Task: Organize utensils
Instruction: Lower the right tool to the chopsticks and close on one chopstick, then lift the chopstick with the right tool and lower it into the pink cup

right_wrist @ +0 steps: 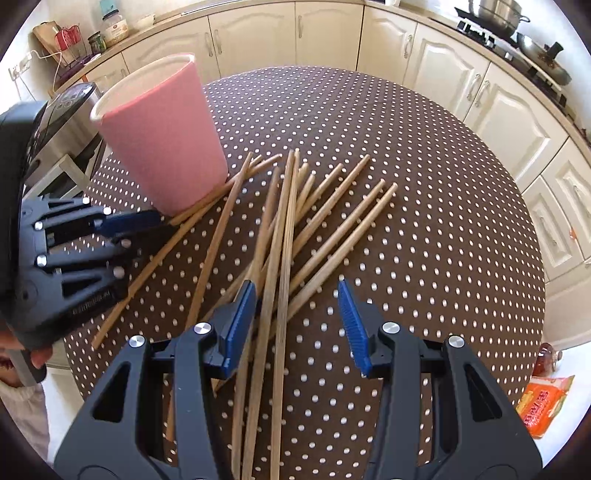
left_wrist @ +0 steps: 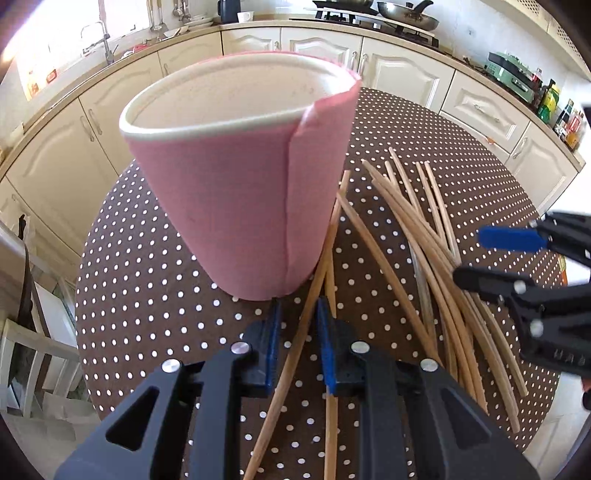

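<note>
A pink paper cup (left_wrist: 236,206) (right_wrist: 162,147) stands upright at the left of the dotted brown table (left_wrist: 147,277) (right_wrist: 406,184). No chopstick shows above its rim. Several wooden chopsticks (left_wrist: 424,236) (right_wrist: 295,221) lie scattered and crossed to the right of the cup. My left gripper (left_wrist: 298,306) (right_wrist: 162,227) sits just in front of the cup's base. Its jaws stand a narrow gap apart, with one chopstick (left_wrist: 314,284) lying on the table between them, untouched by the pads. My right gripper (right_wrist: 297,284) (left_wrist: 469,256) hovers open over the near end of the pile, holding nothing.
Cream kitchen cabinets (right_wrist: 498,107) curve round behind the table, with pans on a stove (left_wrist: 402,14). A chair (left_wrist: 29,354) stands at the left. An orange packet (right_wrist: 543,406) lies off the table's right edge. A person's hand (right_wrist: 37,354) holds the left gripper.
</note>
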Action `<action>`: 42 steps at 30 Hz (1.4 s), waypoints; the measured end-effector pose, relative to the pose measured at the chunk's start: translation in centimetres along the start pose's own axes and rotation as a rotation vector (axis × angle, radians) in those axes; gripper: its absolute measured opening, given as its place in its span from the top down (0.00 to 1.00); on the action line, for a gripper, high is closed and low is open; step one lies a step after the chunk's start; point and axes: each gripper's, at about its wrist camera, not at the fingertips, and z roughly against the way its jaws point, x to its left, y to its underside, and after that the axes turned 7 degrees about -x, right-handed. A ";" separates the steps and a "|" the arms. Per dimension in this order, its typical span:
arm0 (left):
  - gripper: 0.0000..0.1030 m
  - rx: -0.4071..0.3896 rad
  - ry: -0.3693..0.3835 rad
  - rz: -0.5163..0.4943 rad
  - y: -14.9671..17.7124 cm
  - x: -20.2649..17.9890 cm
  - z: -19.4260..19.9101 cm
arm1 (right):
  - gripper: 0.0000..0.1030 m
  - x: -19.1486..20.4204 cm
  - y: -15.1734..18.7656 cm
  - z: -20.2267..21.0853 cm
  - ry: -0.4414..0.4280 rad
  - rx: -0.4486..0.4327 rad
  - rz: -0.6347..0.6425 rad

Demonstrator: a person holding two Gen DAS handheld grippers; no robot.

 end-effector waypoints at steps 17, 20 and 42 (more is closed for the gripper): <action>0.90 0.016 0.121 0.114 1.0 1.7 0.8 | 0.70 -1.7 -1.1 -1.3 -0.093 0.048 -0.090; 0.90 0.023 0.105 0.101 0.1 1.2 0.2 | 0.70 -2.0 -1.0 -0.9 -0.055 0.053 -0.080; 0.92 0.053 0.096 0.077 -0.9 -0.7 -1.3 | 0.87 1.5 -1.8 -3.7 -0.024 0.159 -0.036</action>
